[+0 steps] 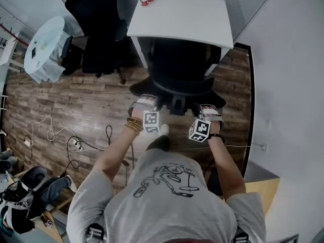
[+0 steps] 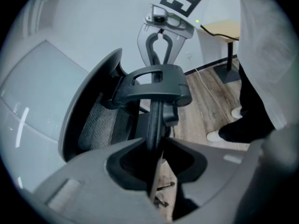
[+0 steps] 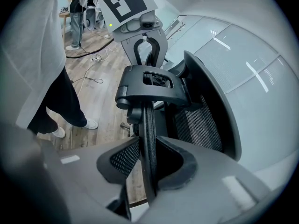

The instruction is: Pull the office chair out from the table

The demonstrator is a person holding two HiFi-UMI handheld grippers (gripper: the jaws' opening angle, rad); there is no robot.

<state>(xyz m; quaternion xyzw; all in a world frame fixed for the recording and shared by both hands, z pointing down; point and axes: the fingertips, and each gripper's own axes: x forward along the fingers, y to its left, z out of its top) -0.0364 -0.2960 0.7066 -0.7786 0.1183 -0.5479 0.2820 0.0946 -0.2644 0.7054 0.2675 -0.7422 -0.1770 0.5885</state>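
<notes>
Now | L hand-held gripper [image 2: 155, 146], R hand-held gripper [image 3: 148, 148] grip chair [image 1: 178, 65] rim | floor [image 1: 76, 103] bare

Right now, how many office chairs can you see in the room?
2. One office chair sits at the white table, directly ahead. The second chair stands left of that table, beside the round table. Others could be out of frame.

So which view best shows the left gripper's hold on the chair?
The left gripper view: close up, the left gripper pinches the thin edge of the chair back. The right gripper view shows that gripper from across, its tips behind the chair's top piece. The head view shows only its top from above.
</notes>
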